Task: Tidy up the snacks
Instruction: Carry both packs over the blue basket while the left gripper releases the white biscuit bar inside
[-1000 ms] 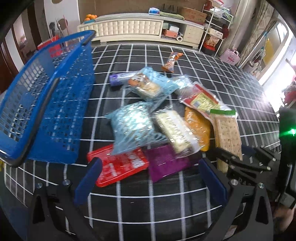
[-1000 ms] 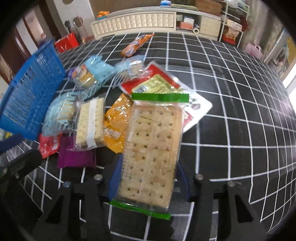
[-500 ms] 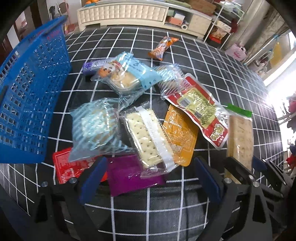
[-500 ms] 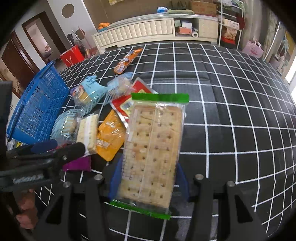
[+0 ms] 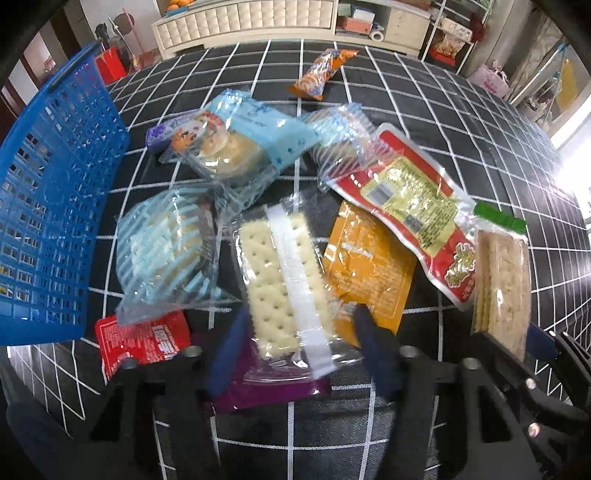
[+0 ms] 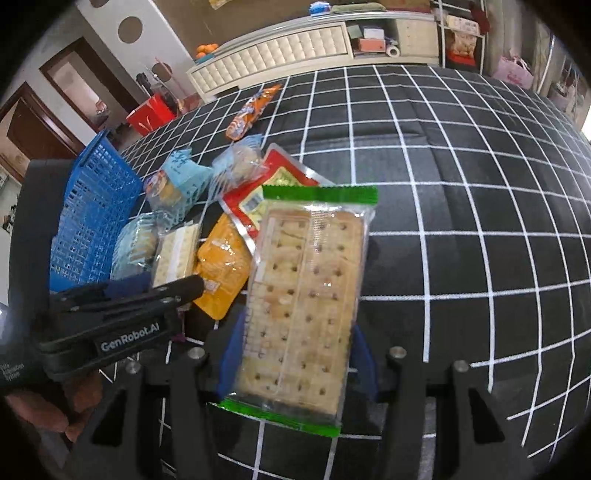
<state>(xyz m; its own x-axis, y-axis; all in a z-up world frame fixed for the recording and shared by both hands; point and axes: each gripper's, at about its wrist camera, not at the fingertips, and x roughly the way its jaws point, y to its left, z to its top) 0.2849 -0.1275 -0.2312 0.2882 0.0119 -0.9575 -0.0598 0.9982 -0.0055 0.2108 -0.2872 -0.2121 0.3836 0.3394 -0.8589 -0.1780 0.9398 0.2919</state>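
Observation:
A pile of snack packs lies on the black checked cloth point(image 5: 480, 122) beside a blue mesh basket point(image 5: 55, 221). My left gripper point(image 5: 299, 325) points down at a clear pack of white crackers point(image 5: 280, 273). Its jaws are closing with the pack between them, the blue pads at the wrapper's edges. It shows side-on as the left gripper point(image 6: 162, 288) in the right wrist view. My right gripper point(image 6: 297, 350) is shut on a green-edged cracker pack point(image 6: 303, 295), held above the cloth. That green-edged cracker pack point(image 5: 502, 273) appears right of the pile in the left wrist view.
Around the white crackers lie an orange pouch point(image 5: 365, 273), a red-and-yellow pouch point(image 5: 406, 206), a striped blue pack point(image 5: 162, 254), a purple pack point(image 5: 266, 391) and a red pack point(image 5: 144, 339). An orange snack point(image 5: 321, 70) lies apart, farther back. A sideboard point(image 5: 258, 18) stands behind.
My left gripper moved forward and down over the pile, and its jaws narrowed around the white cracker pack. It has entered the right wrist view. The right gripper keeps holding its pack.

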